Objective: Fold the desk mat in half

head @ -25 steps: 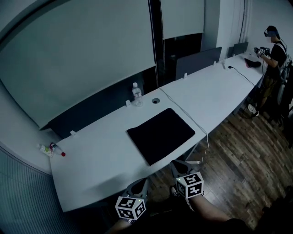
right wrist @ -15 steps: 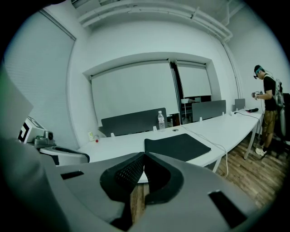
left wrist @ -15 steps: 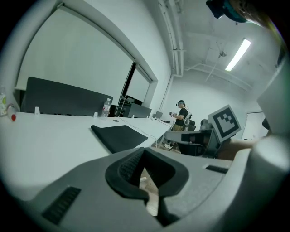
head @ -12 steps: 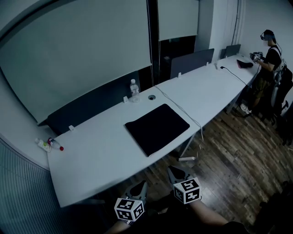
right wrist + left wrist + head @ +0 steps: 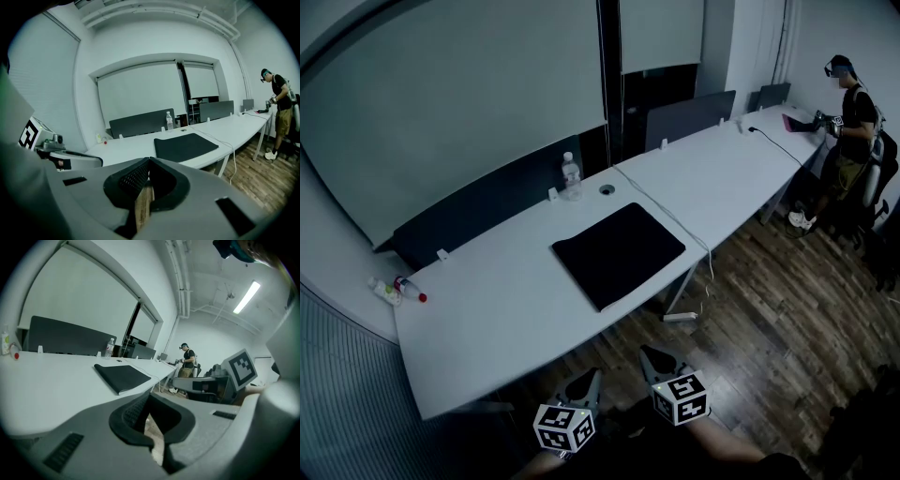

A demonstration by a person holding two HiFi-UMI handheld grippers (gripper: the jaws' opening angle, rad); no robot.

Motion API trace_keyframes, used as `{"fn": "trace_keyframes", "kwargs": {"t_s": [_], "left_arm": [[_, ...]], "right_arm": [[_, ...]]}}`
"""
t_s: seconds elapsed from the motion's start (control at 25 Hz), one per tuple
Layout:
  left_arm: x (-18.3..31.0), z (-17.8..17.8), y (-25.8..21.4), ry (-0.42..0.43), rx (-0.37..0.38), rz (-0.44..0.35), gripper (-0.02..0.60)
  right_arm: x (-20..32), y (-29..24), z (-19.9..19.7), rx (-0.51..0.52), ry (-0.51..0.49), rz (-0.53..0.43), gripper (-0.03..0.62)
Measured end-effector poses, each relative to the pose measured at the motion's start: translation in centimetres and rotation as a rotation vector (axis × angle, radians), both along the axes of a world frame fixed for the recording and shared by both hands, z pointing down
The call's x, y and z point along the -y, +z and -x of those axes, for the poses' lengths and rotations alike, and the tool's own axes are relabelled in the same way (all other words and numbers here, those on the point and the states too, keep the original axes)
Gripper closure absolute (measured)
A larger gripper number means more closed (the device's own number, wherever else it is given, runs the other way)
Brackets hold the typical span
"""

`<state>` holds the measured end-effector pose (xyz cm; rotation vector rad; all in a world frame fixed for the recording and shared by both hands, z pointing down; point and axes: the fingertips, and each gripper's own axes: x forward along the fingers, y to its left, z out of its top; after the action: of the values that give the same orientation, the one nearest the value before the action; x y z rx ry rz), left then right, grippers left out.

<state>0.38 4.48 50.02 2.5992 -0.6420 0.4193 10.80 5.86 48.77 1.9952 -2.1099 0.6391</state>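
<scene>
The black desk mat (image 5: 619, 255) lies on the long white desk (image 5: 487, 319), close to its front edge and slightly askew. It also shows in the left gripper view as the mat (image 5: 123, 376) and in the right gripper view as the mat (image 5: 185, 146). Both grippers hang low in front of the desk over the wooden floor, well short of the mat. My left gripper (image 5: 592, 377) is shut and empty, as its own view shows at the left gripper (image 5: 149, 397). My right gripper (image 5: 649, 354) is shut with nothing in it, as at the right gripper (image 5: 149, 160).
A water bottle (image 5: 571, 176) and a round cable hole (image 5: 607, 188) lie behind the mat. A white cable (image 5: 675, 220) runs past the mat's right side and down to a power strip (image 5: 680, 317). Small bottles (image 5: 394, 289) stand at the desk's left end. A person (image 5: 848, 122) stands at the far right.
The head view has drawn back a little, so the desk and mat sit higher in the picture. Both grippers stay shut and low. The person at the far right has shifted position.
</scene>
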Motion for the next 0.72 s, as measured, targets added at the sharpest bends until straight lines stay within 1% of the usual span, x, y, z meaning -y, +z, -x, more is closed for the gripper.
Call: {"fn": "trace_keyframes", "kwargs": {"t_s": [0.32,0.72], "left_arm": [[-0.2,-0.8,0.1,0.011,0.010,0.004,0.575],[-0.6,-0.5,0.4,0.001,0.015,0.005,0.575]], "right_arm": [[-1.1,1.0,-0.5,0.018,0.016,0.020,0.571],[-1.2,1.6,1.0,0.030,-0.036,0.024,0.571]]}}
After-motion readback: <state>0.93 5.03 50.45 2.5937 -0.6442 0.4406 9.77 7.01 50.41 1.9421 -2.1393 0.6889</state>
